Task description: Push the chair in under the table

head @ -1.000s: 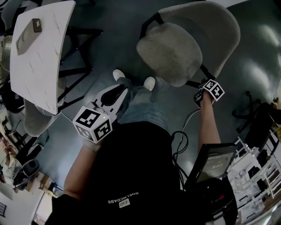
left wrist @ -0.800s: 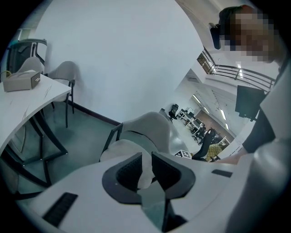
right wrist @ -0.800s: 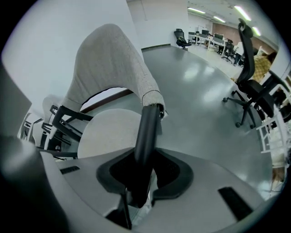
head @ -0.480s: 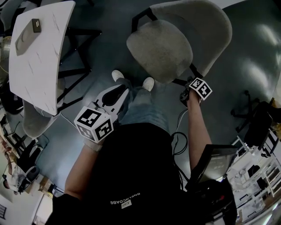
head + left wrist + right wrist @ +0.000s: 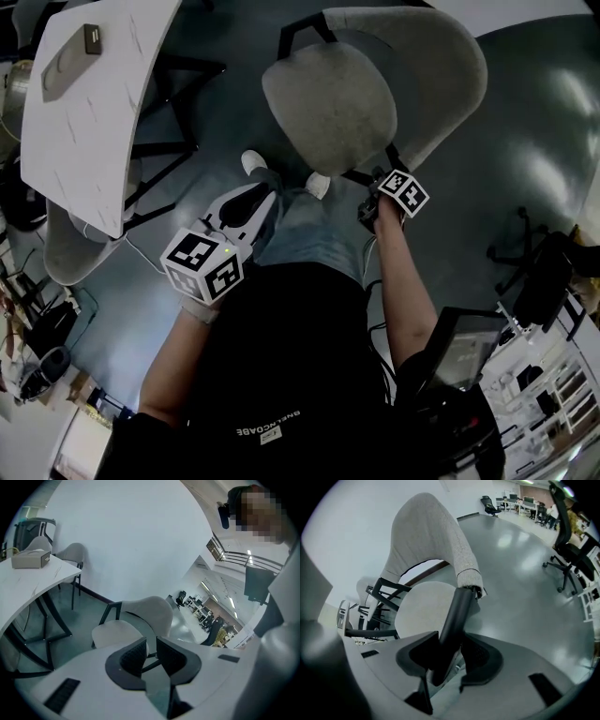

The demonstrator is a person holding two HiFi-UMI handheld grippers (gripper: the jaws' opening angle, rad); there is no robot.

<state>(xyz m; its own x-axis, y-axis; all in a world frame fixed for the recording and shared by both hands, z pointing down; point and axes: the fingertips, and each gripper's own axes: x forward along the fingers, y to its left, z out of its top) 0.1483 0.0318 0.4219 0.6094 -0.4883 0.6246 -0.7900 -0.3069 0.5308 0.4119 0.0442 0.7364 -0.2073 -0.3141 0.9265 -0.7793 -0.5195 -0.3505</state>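
Standing well right of the white marbled counter [image 5: 94, 122], the grey-fabric, black-framed chair [image 5: 328, 98] is loosely straddled at its black strut [image 5: 457, 616] by the right gripper [image 5: 449, 656], jaws having just been opening; left gripper [image 5: 151, 653] narrow, empty.

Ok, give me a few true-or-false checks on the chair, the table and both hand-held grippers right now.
1. The chair is tucked under the table. False: it stands apart from the table, on open floor.
2. The chair's black frame strut is between the right hand-held gripper jaws. True; those jaws have just been opening.
3. The left hand-held gripper grips the chair. False: its jaws stand slightly apart with nothing between them.
4. A box sits on the table. True.
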